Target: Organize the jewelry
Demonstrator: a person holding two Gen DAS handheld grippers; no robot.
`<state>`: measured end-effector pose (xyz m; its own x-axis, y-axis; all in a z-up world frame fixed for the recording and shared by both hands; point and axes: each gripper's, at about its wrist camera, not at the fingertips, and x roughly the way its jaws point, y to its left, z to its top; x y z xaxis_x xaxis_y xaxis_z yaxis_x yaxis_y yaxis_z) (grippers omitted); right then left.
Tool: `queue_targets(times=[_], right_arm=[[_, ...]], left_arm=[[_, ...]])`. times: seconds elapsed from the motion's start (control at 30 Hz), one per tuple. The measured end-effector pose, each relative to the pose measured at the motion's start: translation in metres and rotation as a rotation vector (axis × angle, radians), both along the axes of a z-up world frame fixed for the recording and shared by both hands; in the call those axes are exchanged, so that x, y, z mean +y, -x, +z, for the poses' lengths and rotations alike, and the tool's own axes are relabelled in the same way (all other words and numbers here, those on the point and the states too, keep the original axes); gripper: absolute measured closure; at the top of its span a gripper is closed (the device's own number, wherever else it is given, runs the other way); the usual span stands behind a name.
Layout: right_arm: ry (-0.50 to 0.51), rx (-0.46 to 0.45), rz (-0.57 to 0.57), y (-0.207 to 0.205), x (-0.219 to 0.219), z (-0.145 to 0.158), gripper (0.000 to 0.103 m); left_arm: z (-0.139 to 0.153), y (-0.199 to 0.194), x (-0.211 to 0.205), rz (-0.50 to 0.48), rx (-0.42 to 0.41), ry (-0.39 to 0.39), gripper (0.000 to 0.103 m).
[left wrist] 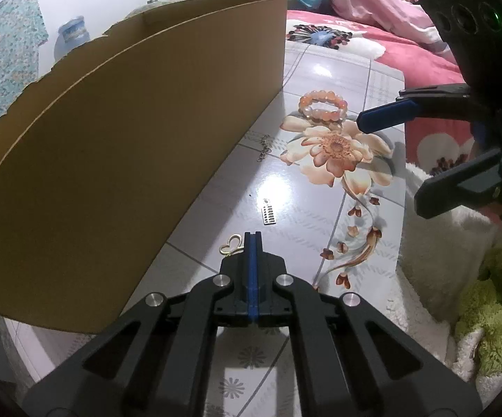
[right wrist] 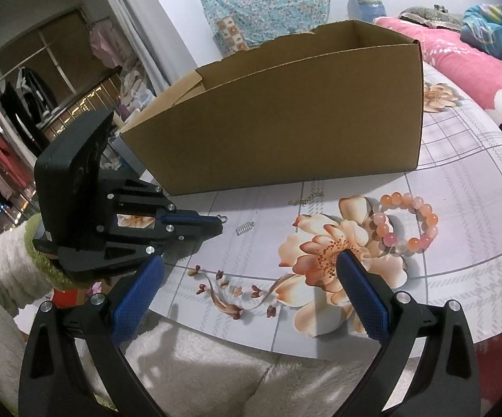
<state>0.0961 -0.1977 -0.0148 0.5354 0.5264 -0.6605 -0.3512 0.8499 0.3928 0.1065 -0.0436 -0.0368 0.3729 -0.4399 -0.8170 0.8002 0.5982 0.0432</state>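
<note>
My left gripper [left wrist: 252, 234] is shut on a small gold heart-shaped piece [left wrist: 231, 245] that sticks out at its left tip, low over the flowered table. It also shows in the right wrist view [right wrist: 220, 222], the piece [right wrist: 224, 220] at its tip. A small silver comb-like charm [left wrist: 269, 211] [right wrist: 244, 228] lies just ahead. A thin chain [left wrist: 264, 148] [right wrist: 307, 198] lies by the open cardboard box [left wrist: 129, 146] [right wrist: 285, 118]. An orange bead bracelet [left wrist: 322, 106] [right wrist: 404, 222] lies farther on. My right gripper [right wrist: 251, 260] [left wrist: 386, 160] is open and empty at the table's near edge.
The table [left wrist: 320, 66] [right wrist: 477, 208] has a glossy flowered cover. A white fluffy blanket [right wrist: 216, 365] and green plush [left wrist: 494, 299] lie beside it. A pink bed [left wrist: 390, 21] with clothes stands behind. A blue jar [right wrist: 367, 0] stands beyond the box.
</note>
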Motion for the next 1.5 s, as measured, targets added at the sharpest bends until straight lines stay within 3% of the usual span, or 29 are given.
queue_targets(times=[0.17,0.3,0.5,0.57,0.6,1.1,1.3,1.5], right_arm=[[-0.003,-0.008,0.005,0.002,-0.001,0.003,0.006],[-0.01,-0.006,0.006,0.001,0.0,0.002,0.006],[-0.015,-0.011,0.008,0.001,0.0,0.003,0.006],[-0.017,-0.012,0.006,0.001,0.0,0.004,0.006],[-0.019,-0.012,0.005,0.001,-0.001,0.004,0.006],[-0.028,-0.02,-0.002,0.001,-0.007,0.006,0.006],[-0.025,-0.036,-0.003,-0.003,-0.005,0.01,0.007],[0.109,-0.095,0.028,-0.019,0.031,0.013,0.03]], left_arm=[[0.008,0.002,0.004,0.025,0.001,0.028,0.103],[0.012,-0.001,0.007,0.05,-0.002,0.04,0.068],[0.0,-0.01,0.001,0.043,0.036,-0.009,0.07],[0.0,-0.011,0.0,0.036,0.041,-0.014,0.076],[0.001,-0.012,-0.001,0.029,0.048,-0.022,0.084],[0.002,-0.009,-0.003,0.035,0.047,-0.04,0.085],[0.012,-0.006,0.003,0.077,0.027,-0.011,0.085],[0.025,-0.002,0.024,0.168,0.001,0.039,0.085]])
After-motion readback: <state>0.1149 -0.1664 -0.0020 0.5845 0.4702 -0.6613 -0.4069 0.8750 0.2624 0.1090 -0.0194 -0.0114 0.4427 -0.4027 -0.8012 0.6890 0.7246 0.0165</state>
